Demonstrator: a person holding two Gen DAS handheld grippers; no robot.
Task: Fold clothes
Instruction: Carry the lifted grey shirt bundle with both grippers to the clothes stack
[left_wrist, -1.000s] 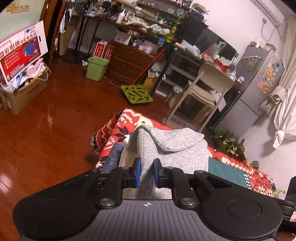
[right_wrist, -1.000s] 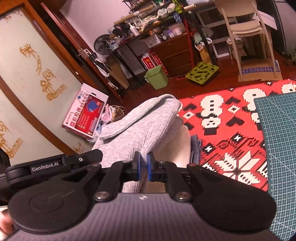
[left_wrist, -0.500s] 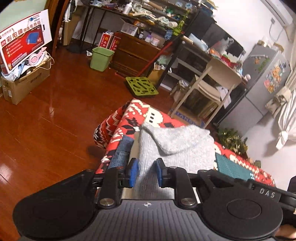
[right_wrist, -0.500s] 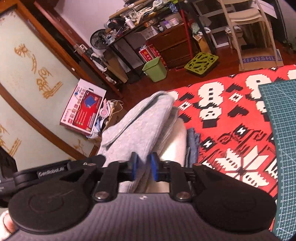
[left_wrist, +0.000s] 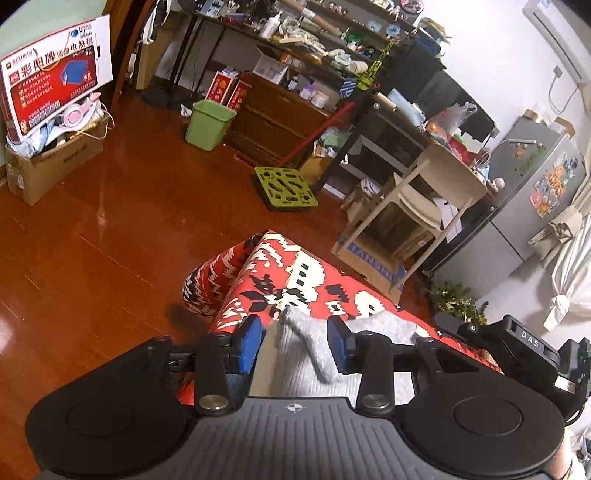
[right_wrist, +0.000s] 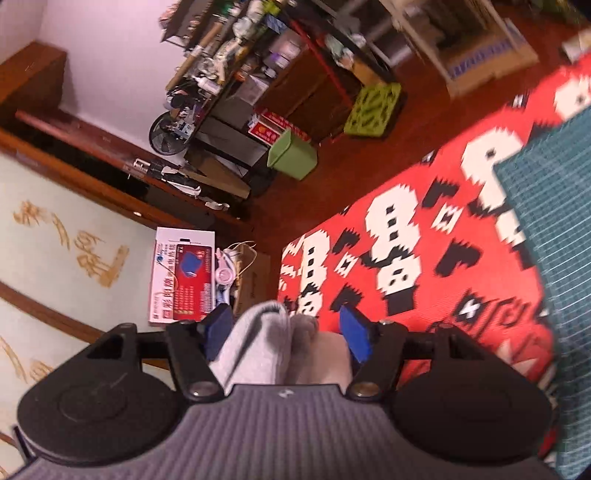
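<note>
With the soft grey top (left_wrist: 306, 350) lying folded on the red cloth (left_wrist: 295, 273) right under both tools, the left gripper (left_wrist: 295, 341) and right gripper (right_wrist: 286, 332) are hanging wide apart, gripping nothing, so they should be lifting straight off without snagging it.

Plenty of open red patterned cloth (right_wrist: 424, 258) ahead of the right gripper (right_wrist: 286, 334), only the teal cutting mat (right_wrist: 554, 258) covering the far right. The folded grey sweater (left_wrist: 314, 354) fills the gap between the spread fingers of the left gripper (left_wrist: 295, 345), with bare cloth beyond it.
</note>
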